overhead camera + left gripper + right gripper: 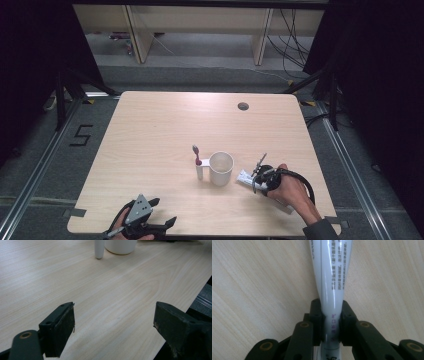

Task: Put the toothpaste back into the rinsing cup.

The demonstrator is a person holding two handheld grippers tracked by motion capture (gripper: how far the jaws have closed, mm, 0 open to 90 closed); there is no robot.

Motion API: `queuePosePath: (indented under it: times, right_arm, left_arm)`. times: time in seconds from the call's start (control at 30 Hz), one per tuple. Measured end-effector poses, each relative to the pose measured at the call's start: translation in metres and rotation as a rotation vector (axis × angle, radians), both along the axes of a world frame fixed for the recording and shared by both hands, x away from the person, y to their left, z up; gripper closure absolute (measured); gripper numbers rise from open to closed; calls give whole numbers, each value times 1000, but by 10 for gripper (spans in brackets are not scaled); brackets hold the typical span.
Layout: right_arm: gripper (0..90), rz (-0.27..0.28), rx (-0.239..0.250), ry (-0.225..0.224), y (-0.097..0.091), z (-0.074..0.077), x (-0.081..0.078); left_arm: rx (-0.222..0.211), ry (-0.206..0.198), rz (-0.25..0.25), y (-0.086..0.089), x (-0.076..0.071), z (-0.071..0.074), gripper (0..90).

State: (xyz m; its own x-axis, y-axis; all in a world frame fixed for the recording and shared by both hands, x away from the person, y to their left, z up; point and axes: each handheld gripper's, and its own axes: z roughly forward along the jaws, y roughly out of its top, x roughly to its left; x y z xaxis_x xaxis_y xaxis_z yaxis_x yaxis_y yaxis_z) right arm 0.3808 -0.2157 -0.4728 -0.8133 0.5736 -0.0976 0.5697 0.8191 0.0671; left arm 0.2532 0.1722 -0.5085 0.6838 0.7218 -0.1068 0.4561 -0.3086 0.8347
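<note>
A white toothpaste tube (332, 277) with small printed text lies on the wooden table (165, 125), and my right gripper (331, 315) is shut on it, both pads pressing its sides. In the high view the tube (245, 177) lies just right of a white cup (221, 168), with the right gripper (260, 179) over it. A toothbrush with a red head (196, 155) stands in a white holder (199, 171) left of the cup. My left gripper (162, 212) rests near the table's front edge, its jaws wide apart with bare table between them (113, 322).
The left gripper view has the cup's base (121, 247) and the holder's foot (99, 250) far ahead, and the table's edge (195, 292) at the right. A cable hole (243, 106) sits near the table's far edge. Dark curtains flank both sides.
</note>
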Motion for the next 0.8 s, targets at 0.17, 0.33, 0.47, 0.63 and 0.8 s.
queuePosePath:
  times: [0.17,0.33,0.47,0.63,0.8]
  right_arm:
    - [769,8,34,-13,-4,2,0]
    - [769,-28,94,-79,-15,12,0]
    - [769,-38,172,-127,-23,25,2]
    - [769,-93,280,-194,-35,39,5]
    - [769,-115,370,-298,-41,50,8]
  left_arm:
    - [-1,4,1,1,0,1,167]
    - [1,3,4,1,0,1,167]
    - [-2,0,0,1,0,0,167]
    - [-4,-3,2,1,0,0,168]
    - [1,4,5,1,0,0,169]
